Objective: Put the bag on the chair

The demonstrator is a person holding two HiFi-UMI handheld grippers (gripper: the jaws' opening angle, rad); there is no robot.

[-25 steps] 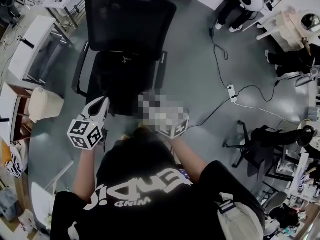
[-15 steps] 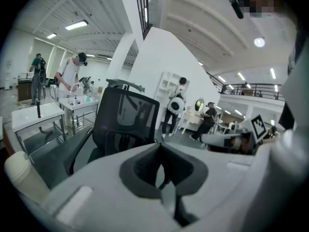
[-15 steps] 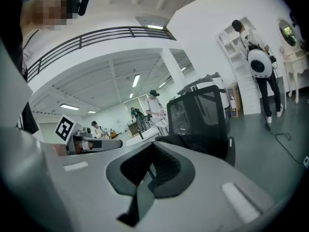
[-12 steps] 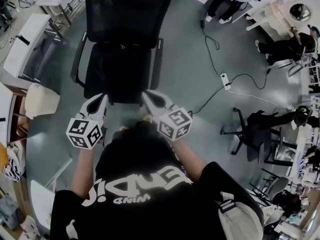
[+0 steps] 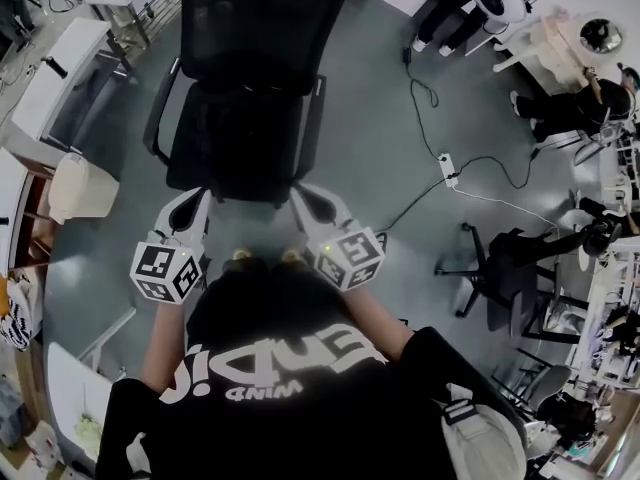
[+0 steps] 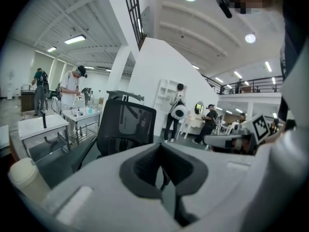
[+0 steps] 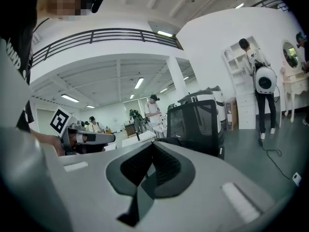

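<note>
Left gripper (image 5: 192,204) and right gripper (image 5: 306,198) side by side, near chest, pointing almost level at chair (image 5: 236,144) front edge. Both jaws together, nothing between.

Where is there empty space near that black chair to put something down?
The seat of the office chair is bare. Open floor lies between the chair and the power strip. Left of the chair is crowded with white tables.

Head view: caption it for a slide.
Left gripper and right gripper, both shut and empty, face a black office chair.
</note>
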